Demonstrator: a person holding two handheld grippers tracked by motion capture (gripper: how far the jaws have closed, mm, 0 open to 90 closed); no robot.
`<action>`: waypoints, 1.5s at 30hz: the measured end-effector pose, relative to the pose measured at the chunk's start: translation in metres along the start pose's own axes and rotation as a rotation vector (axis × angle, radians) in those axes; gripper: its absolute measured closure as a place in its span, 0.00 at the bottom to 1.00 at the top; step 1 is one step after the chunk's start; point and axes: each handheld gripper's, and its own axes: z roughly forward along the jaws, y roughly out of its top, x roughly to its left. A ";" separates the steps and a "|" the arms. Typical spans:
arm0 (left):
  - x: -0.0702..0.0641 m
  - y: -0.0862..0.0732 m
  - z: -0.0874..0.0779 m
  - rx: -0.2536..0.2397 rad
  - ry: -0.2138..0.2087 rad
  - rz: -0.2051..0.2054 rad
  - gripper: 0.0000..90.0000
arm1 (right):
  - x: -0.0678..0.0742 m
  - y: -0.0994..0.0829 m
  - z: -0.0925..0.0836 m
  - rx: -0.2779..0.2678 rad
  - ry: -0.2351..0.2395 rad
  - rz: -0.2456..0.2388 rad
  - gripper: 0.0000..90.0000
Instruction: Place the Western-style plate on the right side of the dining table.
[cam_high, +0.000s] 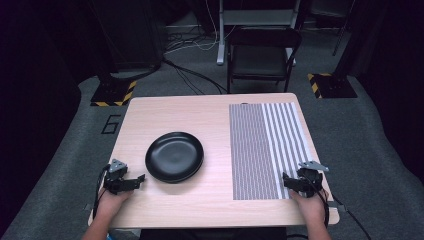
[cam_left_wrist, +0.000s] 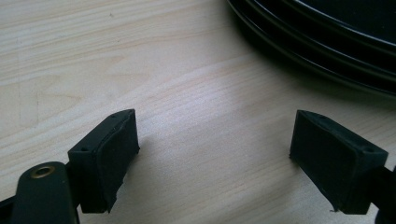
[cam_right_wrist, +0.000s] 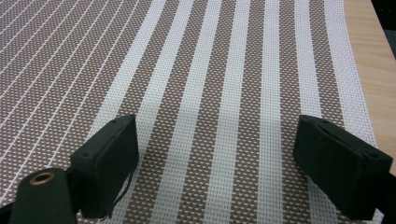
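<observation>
While both hands rest at near edge of table (cam_high: 210, 107), left gripper (cam_high: 131, 183) sits just beside black plate (cam_high: 174, 156), jaws spread wide, nothing between them, bare wood under pads (cam_left_wrist: 109, 161). Plate rim (cam_left_wrist: 317, 51) close ahead, not touching. Right gripper (cam_high: 295, 182) low over near right corner of striped placemat (cam_high: 267, 150), jaws also wide apart, empty, woven stripes (cam_right_wrist: 219, 93) below. Plate lies left of placemat, apart from it.

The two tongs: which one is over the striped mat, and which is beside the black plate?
The right tongs are over the striped mat, at its near right corner. The left tongs are over bare wood, just left of the black plate.
</observation>
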 end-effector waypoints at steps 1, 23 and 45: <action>0.000 0.000 0.000 0.001 -0.001 -0.002 0.17 | 0.000 0.000 0.000 0.001 0.000 -0.002 0.15; 0.000 -0.001 -0.001 0.000 -0.003 -0.002 0.18 | 0.000 0.000 0.000 0.002 -0.001 -0.003 0.15; 0.003 0.007 -0.015 0.011 0.010 -0.063 0.39 | 0.006 0.010 -0.010 0.011 0.032 -0.048 0.38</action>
